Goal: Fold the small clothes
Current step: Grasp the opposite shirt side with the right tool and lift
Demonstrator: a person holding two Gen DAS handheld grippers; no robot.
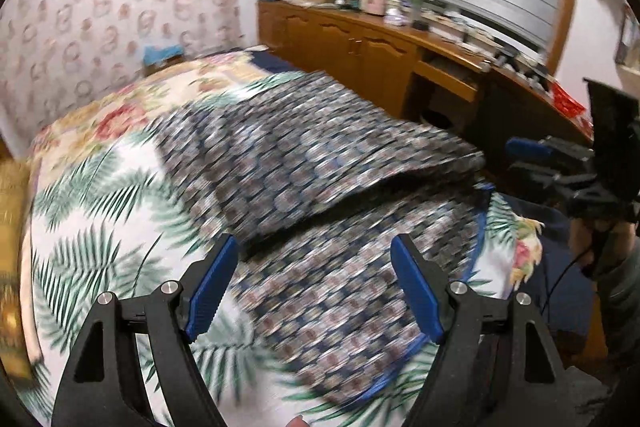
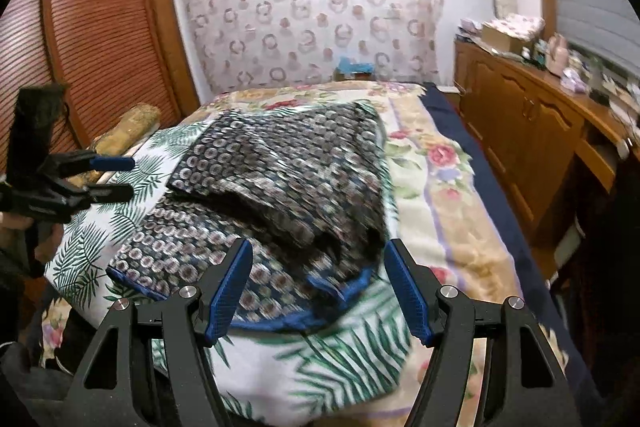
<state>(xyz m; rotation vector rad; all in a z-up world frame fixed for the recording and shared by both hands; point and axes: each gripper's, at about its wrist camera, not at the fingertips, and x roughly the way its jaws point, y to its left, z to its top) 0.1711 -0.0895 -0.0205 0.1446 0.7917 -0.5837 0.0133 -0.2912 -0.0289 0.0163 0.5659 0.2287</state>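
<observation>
One dark patterned garment with a small ring-and-dot print and blue trim along its hem (image 2: 280, 187) is what's getting folded, and it's lying on a white cloth printed with green palm fronds (image 2: 340, 359) spread over the flowery bedspread of the bed (image 2: 452, 195). Its far part is doubled over onto the near part, so you get a thick dark fold edge running across the middle, while the blue-edged hem sits flat closest to the cameras. Fabric looks thin and a bit rumpled, and the left view is pretty blurry. The left hand-held gripper (image 1: 314, 277) hangs over the near part with its blue pads spread apart, nothing pinched. Same story for the right hand-held gripper (image 2: 318, 285): jaws apart above the hem, gripping nothing.
</observation>
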